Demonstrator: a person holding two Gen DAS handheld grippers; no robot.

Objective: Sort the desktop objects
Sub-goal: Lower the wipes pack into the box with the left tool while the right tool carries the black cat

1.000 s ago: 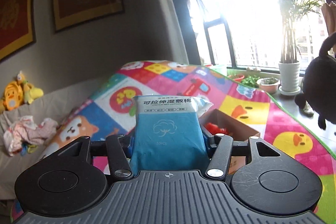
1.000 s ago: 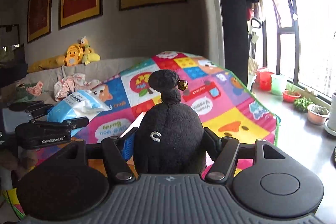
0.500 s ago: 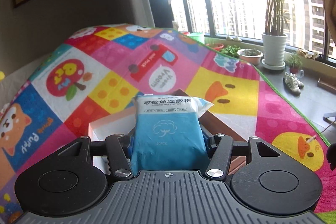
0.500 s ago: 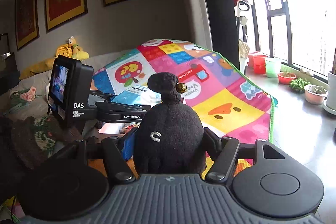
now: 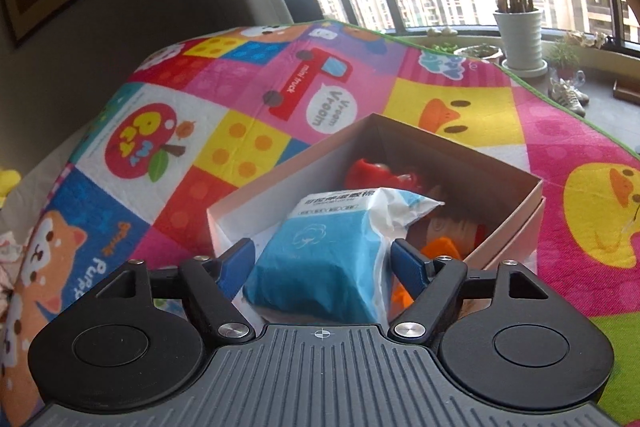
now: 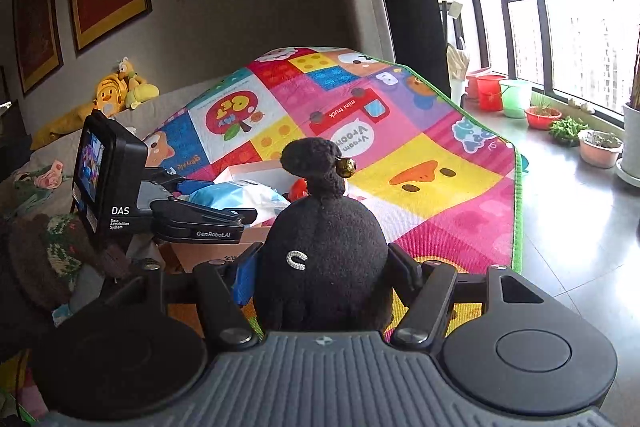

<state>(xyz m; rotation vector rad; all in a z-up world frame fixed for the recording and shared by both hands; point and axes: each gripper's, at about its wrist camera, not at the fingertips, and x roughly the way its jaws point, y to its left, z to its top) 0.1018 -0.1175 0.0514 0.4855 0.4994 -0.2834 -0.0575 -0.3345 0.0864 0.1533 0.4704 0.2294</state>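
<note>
Releasing is the step in hand on the left: the left gripper [image 5: 322, 257] hangs over the near end of the open cardboard box [image 5: 280, 183], and its jaws have just been opening, so both blue pads now stand clear of the blue cotton-pad packet [image 5: 320, 259] that lies between them. The packet tilts with its printed white end pointing toward the far side of the box, above the red toy [image 5: 380, 173] and the orange pieces [image 5: 438, 251] already inside (whether it has settled on them or is only dropping, I cannot tell). The box sits on the colourful play mat [image 5: 248, 115]. On the right, the right gripper [image 6: 322, 267] stays out of the box for now, its jaws clenched on the black plush toy [image 6: 320, 251], which stands upright with a small gold bell at its head; from that view the box lies beyond it and to the left. Next, I judge, the left gripper must back away from the box without snagging the packet's loose wrapper, leaving room for the right one to carry the plush over the opening and let go.
</note>
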